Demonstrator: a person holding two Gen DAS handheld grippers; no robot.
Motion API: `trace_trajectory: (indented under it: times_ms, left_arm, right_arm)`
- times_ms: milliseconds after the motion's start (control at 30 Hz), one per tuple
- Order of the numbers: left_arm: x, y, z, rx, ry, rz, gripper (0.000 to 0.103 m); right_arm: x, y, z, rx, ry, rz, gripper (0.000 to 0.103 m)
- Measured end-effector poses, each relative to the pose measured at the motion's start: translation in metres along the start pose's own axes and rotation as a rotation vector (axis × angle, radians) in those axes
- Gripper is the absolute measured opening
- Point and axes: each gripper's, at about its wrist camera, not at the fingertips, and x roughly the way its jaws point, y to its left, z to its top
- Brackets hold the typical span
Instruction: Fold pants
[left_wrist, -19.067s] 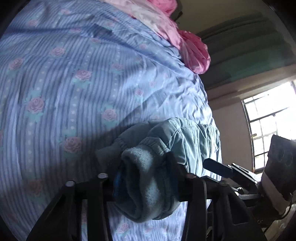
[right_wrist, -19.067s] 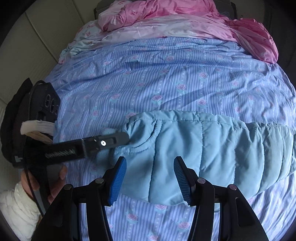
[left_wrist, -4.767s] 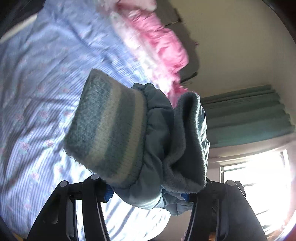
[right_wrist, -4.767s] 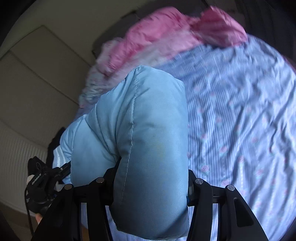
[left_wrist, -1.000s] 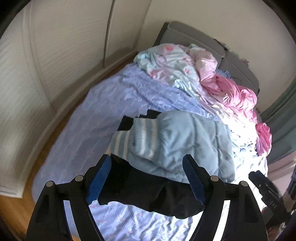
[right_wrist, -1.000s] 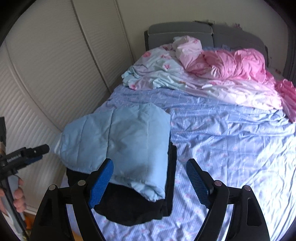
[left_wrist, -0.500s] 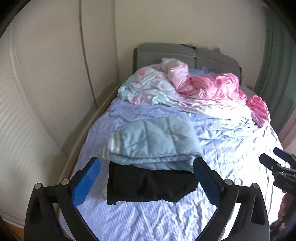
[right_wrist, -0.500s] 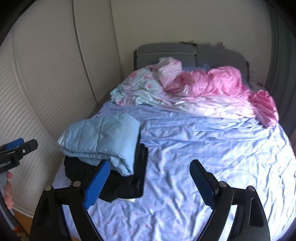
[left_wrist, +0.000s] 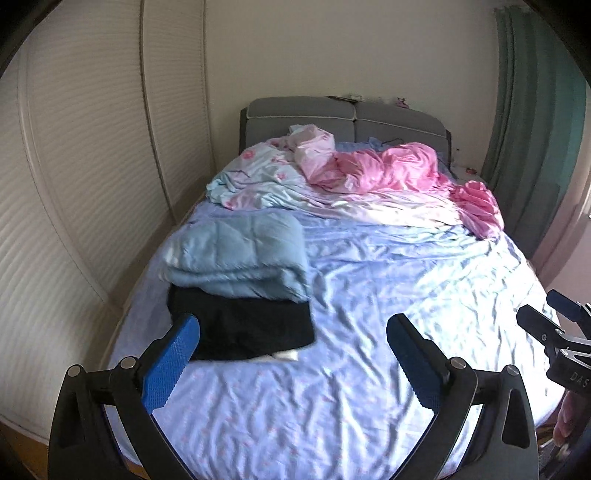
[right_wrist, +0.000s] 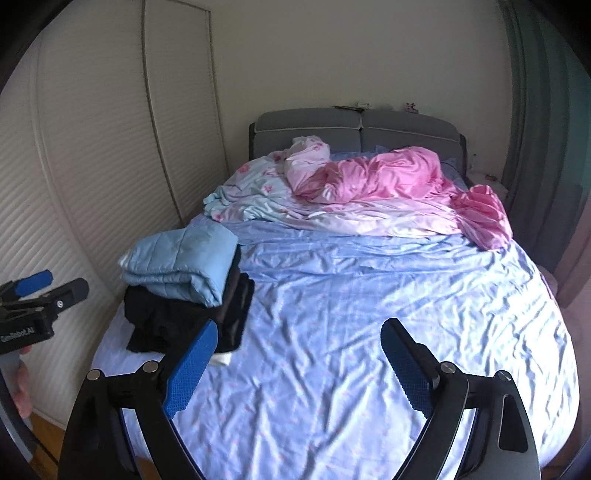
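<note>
At centre left of the frame, folded light-blue quilted pants (left_wrist: 240, 254) are seen stacked on a folded black garment (left_wrist: 240, 325) on the blue floral bedsheet (left_wrist: 369, 350); the left gripper (left_wrist: 293, 336) is spread empty below.

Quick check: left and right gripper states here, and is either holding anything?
Left gripper: open, holding nothing.
Right gripper: open, holding nothing; the folded pants lie on the bed.

Folded pants (left_wrist: 240, 254) atop a dark garment (left_wrist: 243, 326) at the bed's (left_wrist: 369, 369) left edge, rumpled bedding (left_wrist: 351, 177) behind by the headboard (left_wrist: 347, 114)
</note>
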Motion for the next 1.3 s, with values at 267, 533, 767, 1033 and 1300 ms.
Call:
trace_trajectory:
  times_ms: [267,533,767,1033,1300]
  left_arm:
    - [-0.04,-0.066,-0.039,0.022,-0.013,-0.04,0.103]
    - [-0.069,-0.1,-0.056,0.065,-0.06,-0.031,0.103]
    - [-0.088,-0.11,-0.058,0.074,-0.086,-0.027,0.103]
    - [-0.095,-0.115,-0.061,0.063,-0.095,-0.025,0.103]
    - [-0.1,-0.119,-0.065,0.063,-0.091,-0.032,0.103]
  right_arm:
    - [-0.059,-0.048,-0.034,0.001,-0.012,-0.017,0.091]
    - [-0.093,-0.078,-0.054,0.009,-0.031,-0.021,0.091]
    - [-0.107,-0.086,-0.06,0.015,-0.047,-0.018,0.091]
    - [-0.117,-0.091,-0.064,0.009,-0.056,-0.019,0.091]
    - [-0.121,-0.092,-0.064,0.011,-0.058,-0.021,0.091]
